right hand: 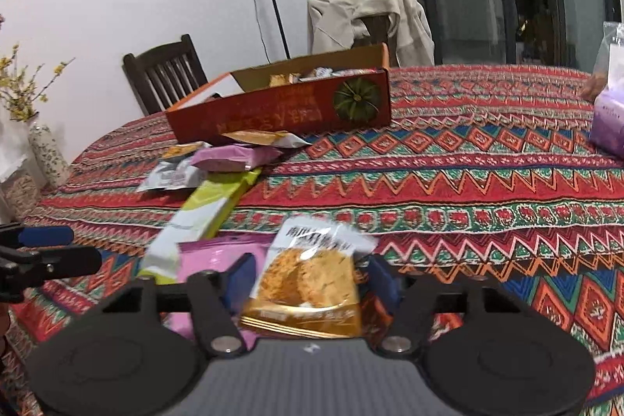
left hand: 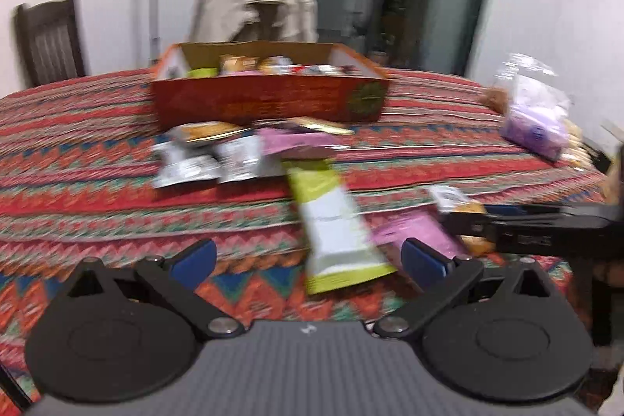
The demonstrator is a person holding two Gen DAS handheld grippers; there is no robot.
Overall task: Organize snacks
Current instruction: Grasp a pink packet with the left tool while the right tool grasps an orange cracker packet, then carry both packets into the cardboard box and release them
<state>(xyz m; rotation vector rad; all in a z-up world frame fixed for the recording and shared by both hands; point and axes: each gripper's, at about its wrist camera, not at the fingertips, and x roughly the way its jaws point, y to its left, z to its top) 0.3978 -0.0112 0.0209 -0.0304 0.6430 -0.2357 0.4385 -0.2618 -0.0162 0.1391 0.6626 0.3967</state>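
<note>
Over a table under a red zigzag tablecloth (right hand: 448,182), both claws low and angled down. Left gripper (left hand: 308,252) wide open, blue pads well apart, nothing held. Between those pads, but untouched, the near end of a long green-and-white snack bar (left hand: 335,232), lying flat on the cloth and running away toward the pile. Just right of the bar, a pink packet (left hand: 417,229), partly tucked under it.

Right gripper (right hand: 308,271) about half open, straddling an orange cookie packet (right hand: 308,279) with a clear window. Blue pads right at the packet's two side edges; pressing or just short of contact, cannot tell. Packet's white top end pointing away from the camera, its gold bottom edge back near the claw's body.

Further back, a loose pile of snacks (right hand: 218,158): silver, pink and yellow wrappers overlapping, just in front of the box. Orange cardboard box (right hand: 280,112) open on top, a green round print on its front wall, several wrapped snacks already inside. Off to the right edge of the table, well apart from the pile, a clear bag with purple print (left hand: 534,131). Behind the table, a chair draped with a beige jacket (right hand: 370,18). Left wrist view heavily blurred.
</note>
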